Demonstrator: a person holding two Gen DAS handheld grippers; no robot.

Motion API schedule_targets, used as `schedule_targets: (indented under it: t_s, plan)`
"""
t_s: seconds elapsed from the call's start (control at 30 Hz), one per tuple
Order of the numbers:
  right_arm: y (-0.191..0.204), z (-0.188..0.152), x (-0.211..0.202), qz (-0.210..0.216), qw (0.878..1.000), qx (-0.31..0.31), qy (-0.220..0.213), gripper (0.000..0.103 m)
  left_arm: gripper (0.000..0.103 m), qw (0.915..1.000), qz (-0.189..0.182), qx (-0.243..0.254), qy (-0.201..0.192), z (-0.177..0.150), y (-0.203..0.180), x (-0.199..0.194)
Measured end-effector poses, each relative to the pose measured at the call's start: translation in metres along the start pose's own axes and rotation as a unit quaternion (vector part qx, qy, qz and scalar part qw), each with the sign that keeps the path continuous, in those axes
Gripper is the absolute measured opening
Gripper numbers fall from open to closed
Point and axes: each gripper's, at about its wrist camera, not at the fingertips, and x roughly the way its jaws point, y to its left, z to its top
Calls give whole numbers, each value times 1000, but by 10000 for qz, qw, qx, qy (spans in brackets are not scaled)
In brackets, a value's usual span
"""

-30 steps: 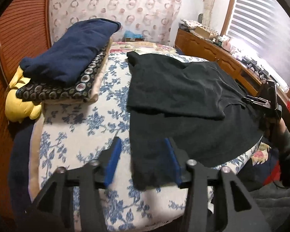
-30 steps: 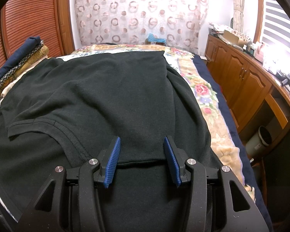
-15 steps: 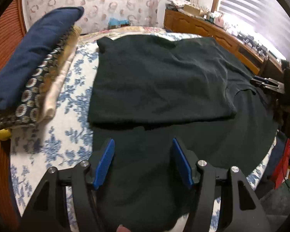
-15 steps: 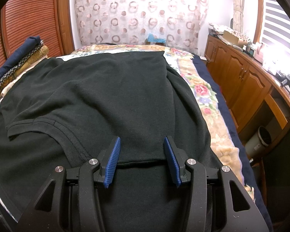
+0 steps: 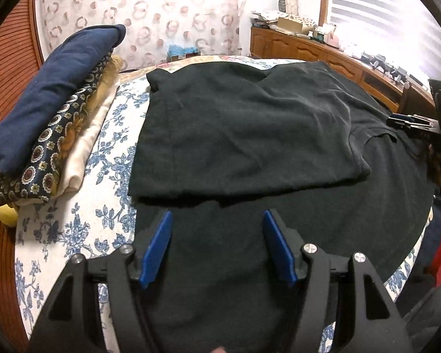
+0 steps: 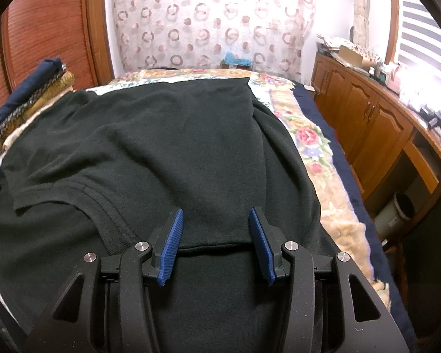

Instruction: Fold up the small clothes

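In the left wrist view, the left gripper point(image 5: 217, 247) hung over the near part of a black T-shirt point(image 5: 250, 135) spread on the bed point(image 5: 108, 158). Its jaws had just been opening and stood apart, the blue pads point(image 5: 157, 248) on either side of flat black cloth without pinching it. One part of the shirt lay folded over the rest, its edge running across just beyond the fingertips. To the left, a stack of folded clothes point(image 5: 47, 108) sat on the blue-flowered bedspread, apart from the shirt. The right gripper point(image 5: 411, 122) showed at the far right edge, over the shirt's other side.

In the right wrist view, the right gripper point(image 6: 216, 244) was poised above the same T-shirt point(image 6: 167, 147), its jaws partly open. A fold edge of the cloth crossed between the pads point(image 6: 170, 247); whether they touched it could not be told, but nothing was clamped. A sleeve point(image 6: 61, 194) with a stitched hem lay to the left. A wooden cabinet point(image 6: 367, 123) stood along the right of the bed.
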Motion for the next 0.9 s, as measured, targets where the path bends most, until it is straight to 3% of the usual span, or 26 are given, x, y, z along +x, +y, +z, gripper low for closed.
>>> schedule_targets:
  t_s: [0.13, 0.2, 0.5, 0.57, 0.6, 0.77, 0.9]
  plan:
    - [-7, 0, -3, -44, 9999, 85, 35, 47, 64, 10000, -13, -6, 5, 2, 0, 0]
    - [-12, 0, -4, -54, 9997, 224, 86, 40, 64, 10000, -16, -4, 5, 2, 0, 1]
    - [-14, 2, -4, -167, 9991, 274, 280, 38, 64, 10000, -22, -4, -2, 1, -2, 1]
    - [-6, 5, -4, -94, 9995, 128, 288, 16, 64, 10000, -21, -11, 1, 1, -1, 1]
    - [-3, 5, -4, -105, 9995, 38, 281, 11, 64, 10000, -18, -13, 9, 1, -1, 1]
    - [5, 0, -1, -192, 9995, -186, 164, 9, 64, 9998, 53, -160, 122, 2, 2, -4]
    - [1, -6, -1, -94, 9999, -120, 16, 9, 64, 9992, 14, -331, -207, 11, 14, -24]
